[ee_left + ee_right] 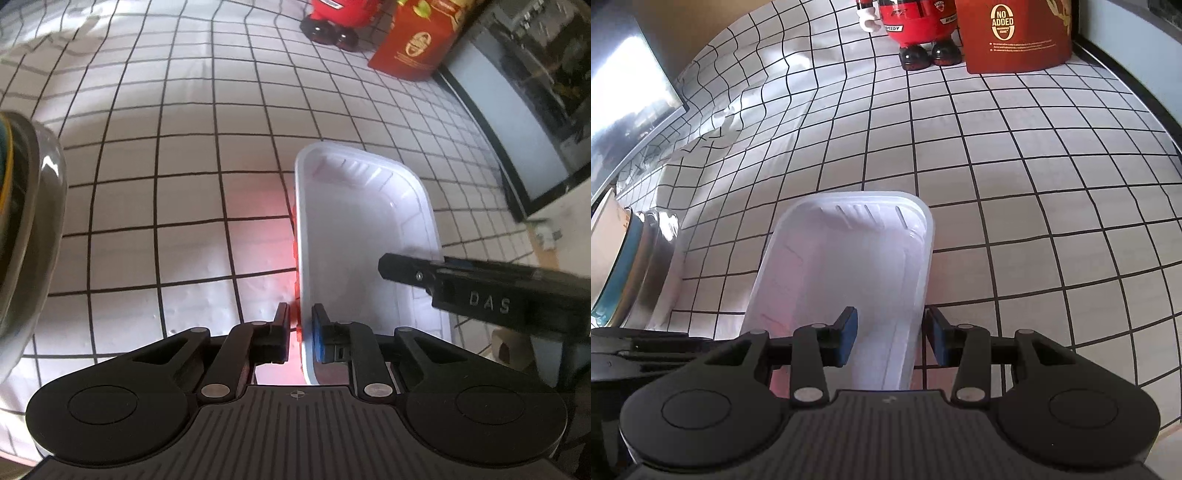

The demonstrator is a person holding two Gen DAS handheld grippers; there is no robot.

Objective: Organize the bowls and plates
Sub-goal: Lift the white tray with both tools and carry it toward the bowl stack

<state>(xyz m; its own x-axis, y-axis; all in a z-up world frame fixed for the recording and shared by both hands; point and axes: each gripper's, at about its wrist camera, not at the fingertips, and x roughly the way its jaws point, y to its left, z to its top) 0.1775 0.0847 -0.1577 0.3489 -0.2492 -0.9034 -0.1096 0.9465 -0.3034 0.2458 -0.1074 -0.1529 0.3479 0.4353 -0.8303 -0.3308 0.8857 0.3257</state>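
Note:
A white rectangular plastic tray (365, 221) sits over the grid-pattern tablecloth, with something red showing under its left rim. My left gripper (300, 332) is shut on the tray's left rim. My right gripper (891, 334) is open, its fingers on either side of the tray's right wall (849, 266), one pad inside and one outside. The right gripper's finger (480, 288) also shows in the left wrist view, reaching over the tray. A metal bowl (26, 229) with a blue-rimmed dish inside stands at the left; it also shows in the right wrist view (646, 266).
A red toy figure (919, 26) and a red-brown carton (1015, 33) stand at the far side of the cloth. A dark framed panel (517, 122) runs along the right edge. A shiny metal surface (624, 99) rises at far left.

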